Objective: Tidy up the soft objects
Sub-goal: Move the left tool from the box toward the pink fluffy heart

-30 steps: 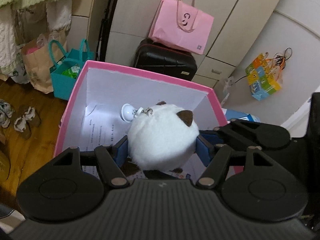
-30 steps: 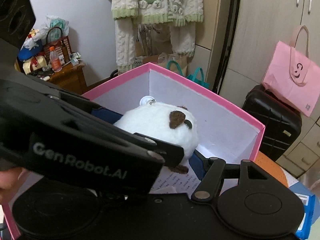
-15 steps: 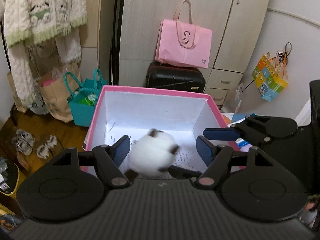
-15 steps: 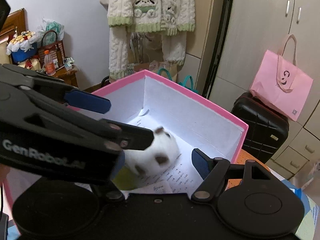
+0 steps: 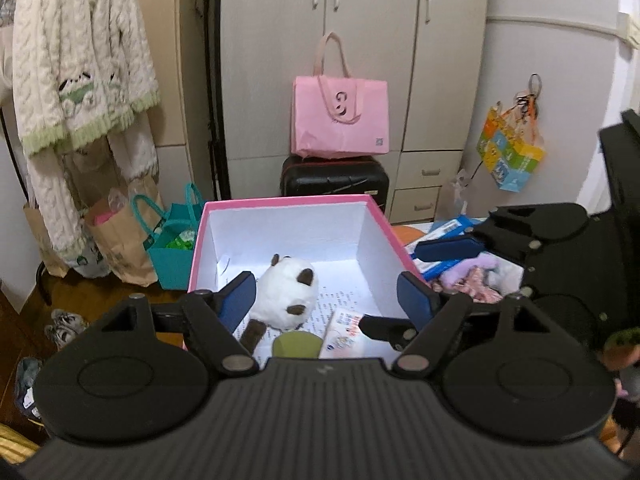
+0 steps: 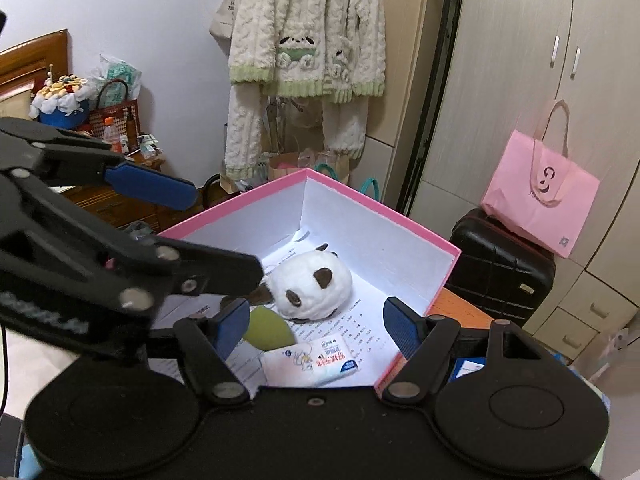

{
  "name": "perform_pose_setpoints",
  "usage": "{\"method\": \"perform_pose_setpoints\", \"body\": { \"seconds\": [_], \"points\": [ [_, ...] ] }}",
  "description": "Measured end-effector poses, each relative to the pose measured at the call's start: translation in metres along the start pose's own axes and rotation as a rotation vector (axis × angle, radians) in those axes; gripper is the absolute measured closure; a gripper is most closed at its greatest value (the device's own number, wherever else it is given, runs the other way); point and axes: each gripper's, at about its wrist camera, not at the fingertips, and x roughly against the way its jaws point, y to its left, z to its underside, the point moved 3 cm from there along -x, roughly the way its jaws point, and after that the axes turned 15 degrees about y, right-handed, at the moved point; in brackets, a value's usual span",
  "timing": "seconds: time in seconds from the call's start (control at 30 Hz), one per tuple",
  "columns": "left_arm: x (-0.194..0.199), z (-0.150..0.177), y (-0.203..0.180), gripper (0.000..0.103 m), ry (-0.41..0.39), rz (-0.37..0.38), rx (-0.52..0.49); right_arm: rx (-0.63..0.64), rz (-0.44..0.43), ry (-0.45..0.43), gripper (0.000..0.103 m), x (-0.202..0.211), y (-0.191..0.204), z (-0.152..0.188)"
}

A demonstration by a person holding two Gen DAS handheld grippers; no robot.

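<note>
A pink box (image 5: 288, 201) (image 6: 240, 208) with a white inside stands in front of both grippers. On its paper-lined floor lies a round white plush (image 5: 286, 294) (image 6: 310, 290) with brown ears, free of any grip. A green soft piece (image 5: 296, 344) (image 6: 266, 330) and a tissue packet (image 5: 344, 330) (image 6: 316, 362) lie nearer me in the box. My left gripper (image 5: 328, 298) hangs above the near edge, its jaws opening, with nothing pressed between them. Beside it, my right gripper (image 6: 318, 330) is open and holds nothing. A blue left pad (image 6: 152, 188) crosses the right wrist view.
To the right of the box is a heap of purple and pink soft things (image 5: 472, 276) with blue packets. Behind the box stand a black suitcase (image 5: 334, 176) bearing a pink bag (image 5: 340, 120), a teal bag (image 5: 172, 248), hanging knitwear (image 6: 304, 40) and wardrobes.
A second ago the plush was held between the pads above the box. It has dropped to the box floor, and both grippers have drawn back and up with wider jaws.
</note>
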Motion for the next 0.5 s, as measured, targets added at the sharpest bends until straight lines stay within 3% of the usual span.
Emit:
{"method": "perform_pose_setpoints", "body": {
  "seconds": [0.37, 0.5],
  "points": [
    [0.053, 0.021, -0.036, 0.021, -0.045, -0.012, -0.096, 0.018, 0.008, -0.040, 0.025, 0.053, 0.005, 0.030],
    [0.064, 0.029, -0.048, 0.021, -0.029, 0.016, -0.118, 0.026, 0.003, -0.053, 0.025, 0.074, 0.004, 0.046]
  ]
}}
